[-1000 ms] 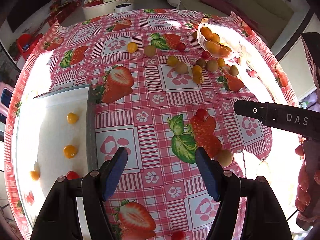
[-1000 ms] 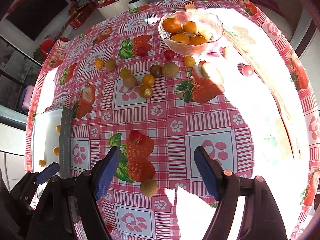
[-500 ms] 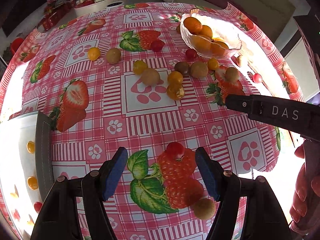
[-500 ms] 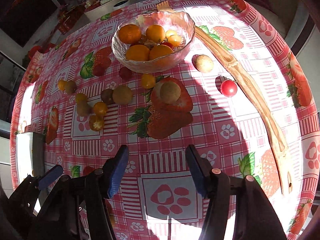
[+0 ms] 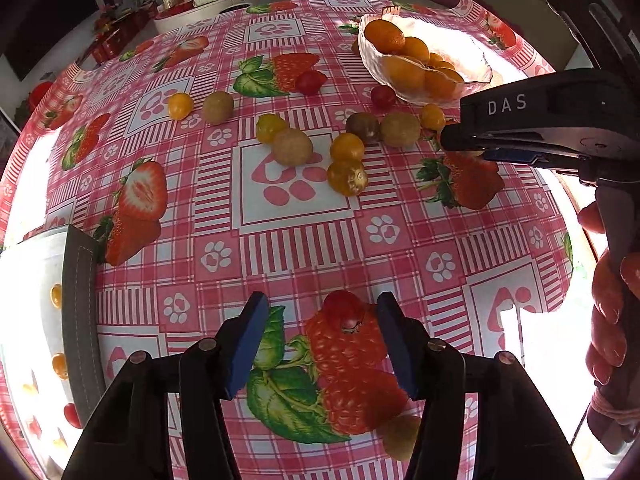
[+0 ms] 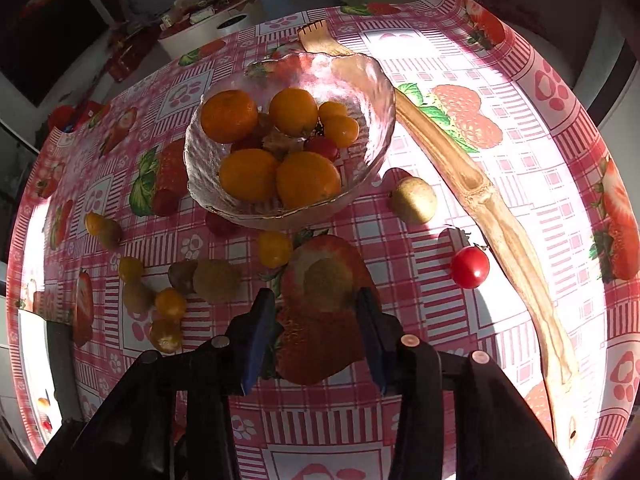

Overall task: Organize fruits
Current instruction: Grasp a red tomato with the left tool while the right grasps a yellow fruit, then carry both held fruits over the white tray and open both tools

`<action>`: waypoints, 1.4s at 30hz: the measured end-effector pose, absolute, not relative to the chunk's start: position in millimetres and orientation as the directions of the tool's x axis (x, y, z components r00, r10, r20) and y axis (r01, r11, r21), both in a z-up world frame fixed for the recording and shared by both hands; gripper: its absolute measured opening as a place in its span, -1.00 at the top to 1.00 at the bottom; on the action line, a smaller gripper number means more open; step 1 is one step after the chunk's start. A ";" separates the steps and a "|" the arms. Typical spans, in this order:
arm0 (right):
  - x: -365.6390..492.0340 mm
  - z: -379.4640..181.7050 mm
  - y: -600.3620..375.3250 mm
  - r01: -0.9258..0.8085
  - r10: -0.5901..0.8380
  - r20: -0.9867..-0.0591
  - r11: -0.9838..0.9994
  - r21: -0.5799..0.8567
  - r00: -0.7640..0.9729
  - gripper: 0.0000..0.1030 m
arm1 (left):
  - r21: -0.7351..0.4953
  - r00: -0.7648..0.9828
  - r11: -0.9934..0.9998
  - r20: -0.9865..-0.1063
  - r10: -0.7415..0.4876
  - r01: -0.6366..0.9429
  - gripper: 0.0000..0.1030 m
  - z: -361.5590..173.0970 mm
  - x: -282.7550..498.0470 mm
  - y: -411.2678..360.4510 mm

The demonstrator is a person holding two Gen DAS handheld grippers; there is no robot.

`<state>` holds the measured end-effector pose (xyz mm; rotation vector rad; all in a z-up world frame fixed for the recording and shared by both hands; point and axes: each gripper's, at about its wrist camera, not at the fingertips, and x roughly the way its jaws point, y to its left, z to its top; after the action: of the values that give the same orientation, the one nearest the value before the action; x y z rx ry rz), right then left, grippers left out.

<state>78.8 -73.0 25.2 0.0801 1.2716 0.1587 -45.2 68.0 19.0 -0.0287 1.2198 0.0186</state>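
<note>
My left gripper [image 5: 320,312] is open, its blue pads on either side of a red cherry tomato [image 5: 344,310] that lies on the tablecloth near the right pad. My right gripper [image 6: 316,308] is open around a brown kiwi-like fruit [image 6: 328,284] lying on a printed strawberry. A glass bowl [image 6: 372,80] of oranges [image 6: 308,178] stands behind it. Several yellow, brown and red small fruits [image 5: 346,176] lie scattered mid-table. The right gripper's body [image 5: 540,120] shows at the right of the left wrist view.
A white tray [image 5: 32,280] with a grey rim holds several small tomatoes at the left. A long bamboo scoop [image 6: 492,208] lies right of the bowl, beside a red tomato [image 6: 470,267] and a brown fruit [image 6: 414,200]. Another brown fruit [image 5: 400,436] lies near my left gripper.
Both grippers moved forward. The red tomato now sits between my left pads. My right gripper closed in on the brown fruit and its jaws narrowed a little.
</note>
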 end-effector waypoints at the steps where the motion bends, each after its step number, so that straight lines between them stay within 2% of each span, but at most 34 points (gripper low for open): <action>1: 80.0 25.1 -73.0 -0.075 0.164 -0.943 0.986 0.149 0.288 0.22 | -0.015 0.346 0.999 -0.938 -0.004 -0.030 0.02 19.3 -45.3 68.4; 3: 82.4 24.4 -72.8 -0.081 0.171 -0.942 0.985 0.154 0.289 0.38 | -0.013 0.350 0.999 -0.937 0.001 -0.037 0.17 19.7 -45.3 69.9; 4: 83.1 24.4 -73.5 -0.083 0.174 -0.942 0.984 0.156 0.288 0.47 | -0.015 0.353 0.999 -0.936 -0.001 -0.035 0.41 20.3 -45.4 70.9; 5: 83.1 24.9 -74.4 -0.082 0.175 -0.941 0.984 0.157 0.290 0.47 | -0.018 0.356 0.999 -0.935 -0.005 -0.035 0.61 20.8 -45.4 72.1; 6: 82.2 25.7 -75.3 -0.080 0.175 -0.941 0.984 0.158 0.291 0.47 | -0.023 0.357 0.999 -0.934 -0.009 -0.036 0.62 20.8 -45.2 73.5; 10: 71.3 31.2 -78.7 -0.088 0.187 -0.939 0.982 0.169 0.290 0.47 | -0.090 0.365 0.995 -0.929 -0.067 -0.048 0.62 22.6 -48.2 82.7; 22: 4.6 44.2 -73.1 -0.147 0.255 -0.939 0.963 0.226 0.228 0.47 | -0.140 0.379 0.988 -0.919 -0.107 -0.060 0.62 40.6 -76.0 104.1; 42: -47.4 65.8 10.0 -0.266 0.320 -0.933 0.925 0.271 0.162 0.47 | -0.142 0.410 0.969 -0.911 -0.048 -0.202 0.62 64.1 -142.9 195.6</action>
<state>-47.4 10.0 65.8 0.0481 1.3444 0.4181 -142.9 195.6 64.1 -0.2456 1.1475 0.0983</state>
